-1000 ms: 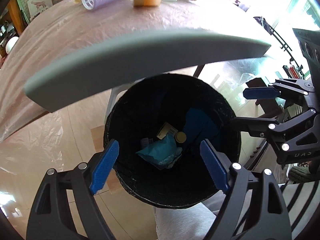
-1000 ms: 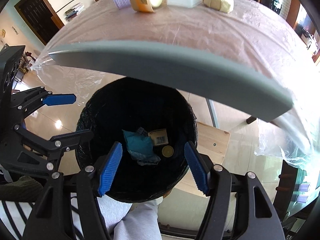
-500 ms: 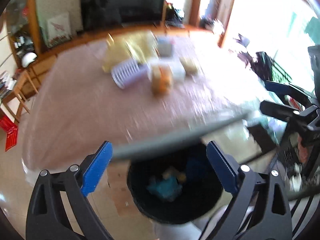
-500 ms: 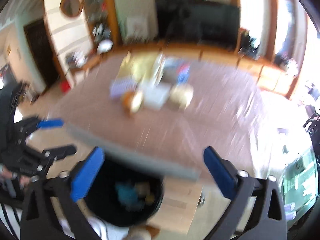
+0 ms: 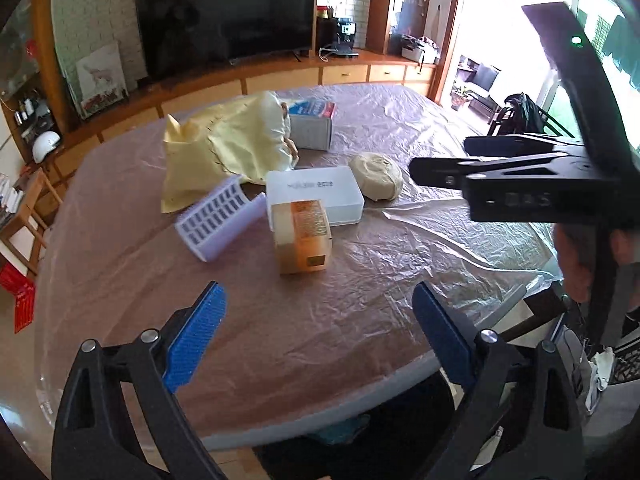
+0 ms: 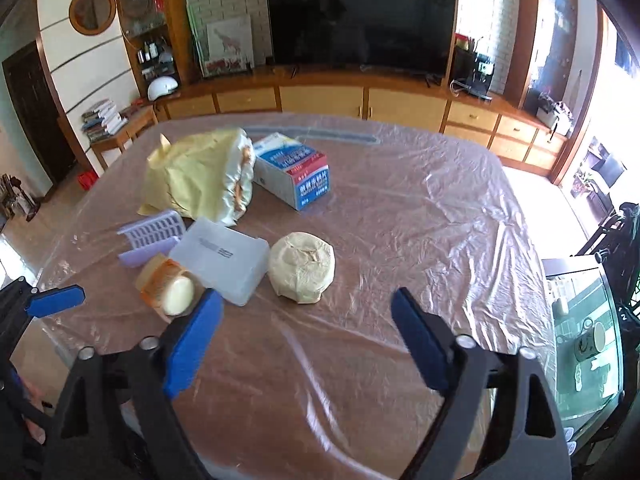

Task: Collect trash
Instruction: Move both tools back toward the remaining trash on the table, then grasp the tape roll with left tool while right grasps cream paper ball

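Two grippers level above the table (image 5: 360, 312), left gripper (image 5: 320, 336) jaws wide, empty, right gripper (image 6: 306, 336) jaws wide, empty

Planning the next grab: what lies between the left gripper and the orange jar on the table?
Nothing. In the left wrist view, only bare plastic-covered table lies between the open left gripper and the orange jar, which lies on its side.
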The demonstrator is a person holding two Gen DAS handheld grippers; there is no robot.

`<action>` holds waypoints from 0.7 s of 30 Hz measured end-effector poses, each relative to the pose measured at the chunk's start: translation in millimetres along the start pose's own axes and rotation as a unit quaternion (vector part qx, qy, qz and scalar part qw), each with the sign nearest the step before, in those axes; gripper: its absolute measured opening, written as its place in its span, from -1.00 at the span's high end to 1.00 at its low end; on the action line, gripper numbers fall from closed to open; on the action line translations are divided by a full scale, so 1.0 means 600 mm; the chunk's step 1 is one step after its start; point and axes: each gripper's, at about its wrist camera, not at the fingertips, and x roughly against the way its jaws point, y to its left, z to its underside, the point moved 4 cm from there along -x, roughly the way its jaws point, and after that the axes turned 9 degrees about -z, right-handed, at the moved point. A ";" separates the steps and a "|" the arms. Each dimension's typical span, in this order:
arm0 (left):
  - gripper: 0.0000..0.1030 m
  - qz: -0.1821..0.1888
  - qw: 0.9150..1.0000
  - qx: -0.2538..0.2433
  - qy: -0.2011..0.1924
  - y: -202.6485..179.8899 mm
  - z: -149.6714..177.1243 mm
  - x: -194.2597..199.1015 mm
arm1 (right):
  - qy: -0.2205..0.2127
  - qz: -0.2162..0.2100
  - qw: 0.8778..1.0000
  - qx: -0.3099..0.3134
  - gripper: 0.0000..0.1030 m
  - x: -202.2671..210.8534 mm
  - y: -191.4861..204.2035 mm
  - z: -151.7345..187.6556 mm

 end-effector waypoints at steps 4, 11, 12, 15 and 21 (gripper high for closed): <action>-0.50 0.013 1.000 0.011 0.024 0.003 -0.009 -0.037 | 0.035 0.007 0.999 0.023 -0.46 -0.051 -0.010 -0.002; -0.39 0.033 0.998 0.018 0.041 0.005 -0.019 -0.063 | 0.058 -0.005 0.997 0.046 -0.41 -0.097 -0.004 -0.012; -0.39 0.035 0.998 0.018 0.043 0.004 -0.020 -0.065 | 0.060 -0.008 0.997 0.046 -0.39 -0.100 -0.005 -0.013; -0.19 0.041 0.998 0.017 0.051 0.000 -0.022 -0.072 | 0.066 -0.014 0.997 0.045 -0.36 -0.112 -0.005 -0.017; -0.10 0.043 0.997 0.022 0.059 0.001 -0.026 -0.086 | 0.067 -0.016 0.997 0.047 -0.35 -0.120 -0.006 -0.023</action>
